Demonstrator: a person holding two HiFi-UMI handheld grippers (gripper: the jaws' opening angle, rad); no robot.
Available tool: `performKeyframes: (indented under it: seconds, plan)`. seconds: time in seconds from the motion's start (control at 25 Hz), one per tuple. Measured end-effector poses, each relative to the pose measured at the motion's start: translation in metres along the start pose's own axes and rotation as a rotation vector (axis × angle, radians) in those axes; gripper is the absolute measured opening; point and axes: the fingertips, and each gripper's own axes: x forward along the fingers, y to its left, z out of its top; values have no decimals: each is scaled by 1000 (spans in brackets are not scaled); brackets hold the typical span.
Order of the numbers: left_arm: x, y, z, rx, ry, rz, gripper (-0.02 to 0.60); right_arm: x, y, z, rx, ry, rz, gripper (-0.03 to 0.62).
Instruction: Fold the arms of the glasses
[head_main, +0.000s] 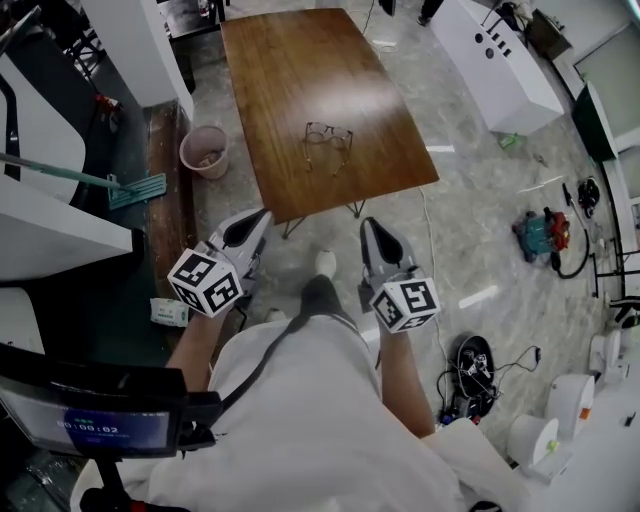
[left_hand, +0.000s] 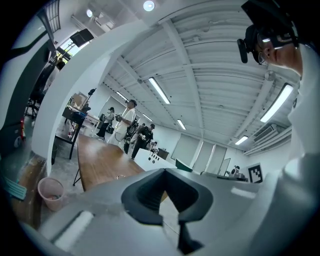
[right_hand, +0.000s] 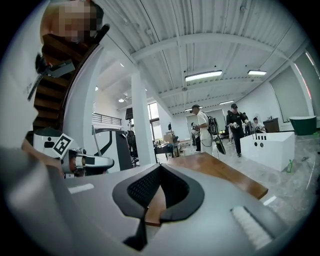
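Head view: glasses (head_main: 328, 140) lie unfolded on the counter (head_main: 300, 60), well ahead of the 2 clenched, empty grippers; right gripper (head_main: 372, 228) sits slightly nearer than left gripper (head_main: 258, 222).

table (head_main: 300, 90): wood | bin (head_main: 205, 152): pink, just left of table | mop (head_main: 135, 189): beside bin | cabinet (head_main: 505, 65): white, right
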Motion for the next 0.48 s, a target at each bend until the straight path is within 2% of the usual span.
performKeyframes:
  seconds: [0.48]
  plan:
    - [109,33,30,-13,-1,54,3,96,-88,23,-29,51,118,9]
